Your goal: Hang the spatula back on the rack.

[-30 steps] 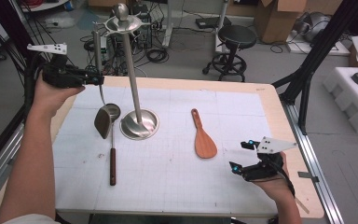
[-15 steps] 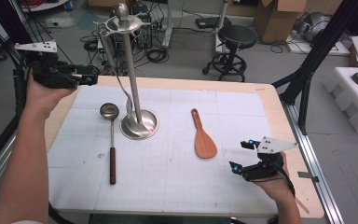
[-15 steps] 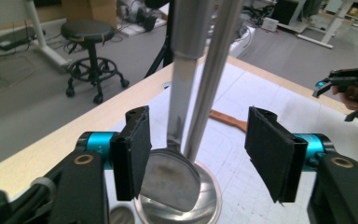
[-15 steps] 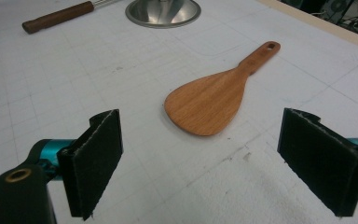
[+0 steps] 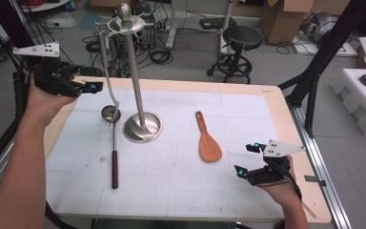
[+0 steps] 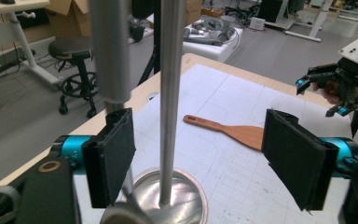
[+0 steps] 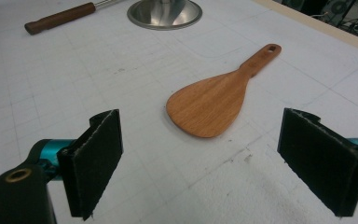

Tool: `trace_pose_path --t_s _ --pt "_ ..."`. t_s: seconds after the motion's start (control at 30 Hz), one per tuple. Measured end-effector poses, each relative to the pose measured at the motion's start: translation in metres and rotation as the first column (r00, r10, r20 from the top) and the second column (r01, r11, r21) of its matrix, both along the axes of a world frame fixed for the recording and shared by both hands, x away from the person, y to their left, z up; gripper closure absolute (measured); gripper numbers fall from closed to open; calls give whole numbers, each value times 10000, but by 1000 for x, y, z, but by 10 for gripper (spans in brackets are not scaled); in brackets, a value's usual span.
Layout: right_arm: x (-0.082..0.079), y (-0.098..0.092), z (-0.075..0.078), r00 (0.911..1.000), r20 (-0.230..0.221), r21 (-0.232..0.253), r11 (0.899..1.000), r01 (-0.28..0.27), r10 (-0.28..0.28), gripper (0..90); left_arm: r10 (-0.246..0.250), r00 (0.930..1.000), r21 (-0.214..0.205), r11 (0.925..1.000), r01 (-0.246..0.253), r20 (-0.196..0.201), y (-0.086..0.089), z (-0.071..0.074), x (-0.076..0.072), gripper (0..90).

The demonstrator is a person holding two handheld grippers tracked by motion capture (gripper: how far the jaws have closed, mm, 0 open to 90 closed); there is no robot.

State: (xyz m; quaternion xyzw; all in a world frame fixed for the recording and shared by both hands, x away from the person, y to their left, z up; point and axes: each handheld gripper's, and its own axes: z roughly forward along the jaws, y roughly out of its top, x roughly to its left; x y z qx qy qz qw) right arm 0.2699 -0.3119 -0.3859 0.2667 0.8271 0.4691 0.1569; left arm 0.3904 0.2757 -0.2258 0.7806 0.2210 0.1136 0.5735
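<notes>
Presently the left gripper (image 5: 88,86) hovers off the desk (image 5: 181,200) by the steel stand (image 5: 142,125), its jaws spread, having just been opening, with nothing pinched. A metal utensil (image 5: 106,67) hangs from the stand's top rack; its lower end is hard to separate from the ladle (image 5: 114,143) lying below. The right gripper (image 5: 248,160) rests near the wooden rice paddle (image 5: 208,145), jaws spread and empty.
</notes>
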Motion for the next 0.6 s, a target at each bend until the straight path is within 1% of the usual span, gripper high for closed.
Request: trace_pose_path --t_s 0.07,0.13,0.23,0.3,0.33,0.37,0.43,0.5,0.6 --pt "0 0 0 10000 -30 9 10000 -12 12 128 -111 9999 -43 9999 112 59 -1 1 -3 218" --pt "1 1 0 10000 -21 9 10000 -52 52 128 -159 9998 -55 9999 160 108 -2 2 -5 181" --pt "1 1 0 10000 -2 4 10000 -64 64 128 -219 9994 -89 9997 222 273 -4 3 -11 152" --pt "1 1 1 10000 15 18 10000 -89 89 128 -312 9991 -173 9993 317 288 -4 3 -14 150" --pt "1 1 1 10000 15 6 10000 -92 92 128 -354 9990 -215 9991 360 275 -5 2 -16 144" --pt "1 1 1 10000 1 12 10000 -83 83 128 -389 9989 -150 9991 393 274 -6 1 -18 141" --pt "2 0 1 9999 -41 34 9999 -98 98 128 -410 9984 -111 9991 415 388 -9 -2 -22 132" --pt "2 -1 1 9999 -26 77 9999 -105 105 128 -546 9974 -115 9984 552 461 -11 -5 -27 119" --pt "2 -1 1 9999 -81 103 9999 -75 76 128 -618 9963 -161 9979 628 599 -13 -8 -33 91"
